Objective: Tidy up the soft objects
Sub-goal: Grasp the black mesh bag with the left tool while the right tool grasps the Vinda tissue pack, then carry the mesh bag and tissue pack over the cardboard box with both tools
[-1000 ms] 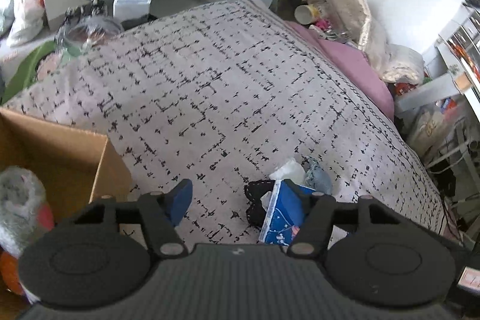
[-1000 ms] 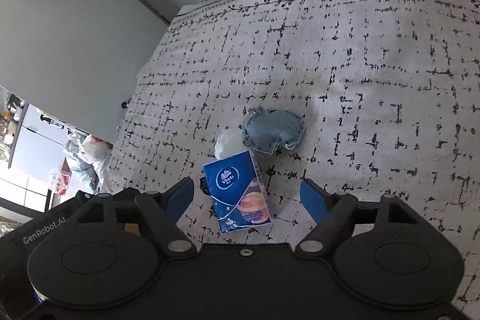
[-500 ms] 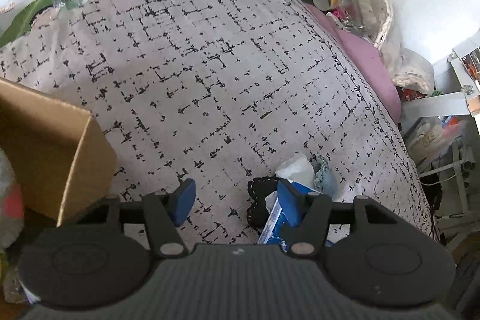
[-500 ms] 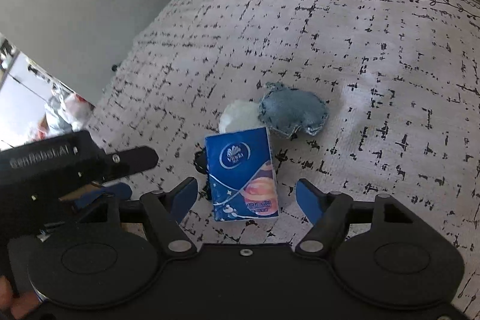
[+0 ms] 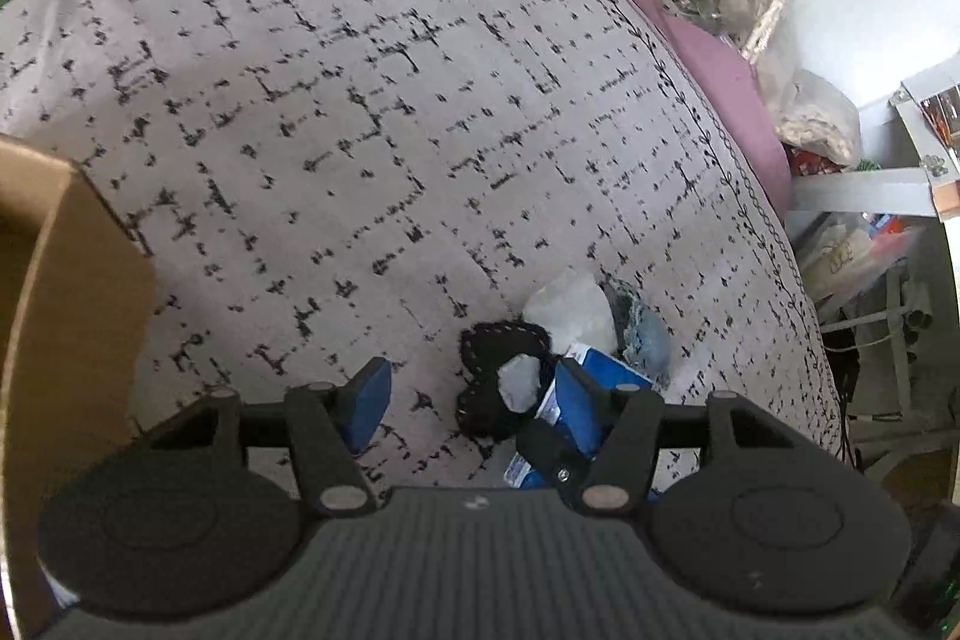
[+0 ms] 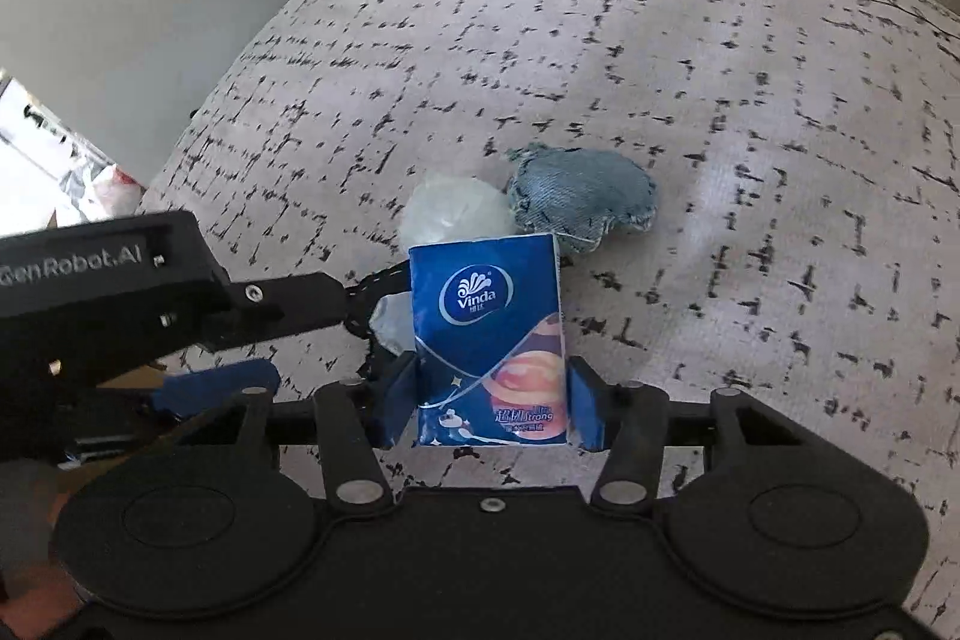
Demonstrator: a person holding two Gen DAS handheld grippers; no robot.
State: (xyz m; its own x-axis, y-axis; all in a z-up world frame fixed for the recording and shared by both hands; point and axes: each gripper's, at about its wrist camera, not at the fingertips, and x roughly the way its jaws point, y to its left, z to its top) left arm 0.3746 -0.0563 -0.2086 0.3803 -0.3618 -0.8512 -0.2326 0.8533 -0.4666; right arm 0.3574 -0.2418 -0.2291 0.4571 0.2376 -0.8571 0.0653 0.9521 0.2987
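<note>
Right gripper (image 6: 489, 403) closing, seemingly pinching blue "Vinda" tissue pack (image 6: 489, 334); left gripper (image 5: 474, 400) half-open.

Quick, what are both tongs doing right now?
Left tongs: open, holding nothing, by the black heart.
Right tongs: closing around the blue tissue pack.

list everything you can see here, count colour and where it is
tissue pack: 1, blue, on the bedspread, between the right claw's closing jaws
denim pouch: 1, pale blue, just beyond the pack
white soft lump: 1, beside the denim pouch
black stitched piece: 1, left of the pack
bedspread: 1, grey with black marks
cardboard box: 1, brown, left edge of the left wrist view
pink sheet: 1, bed's far edge
left claw: open, over the black piece
right claw: around the pack
</note>
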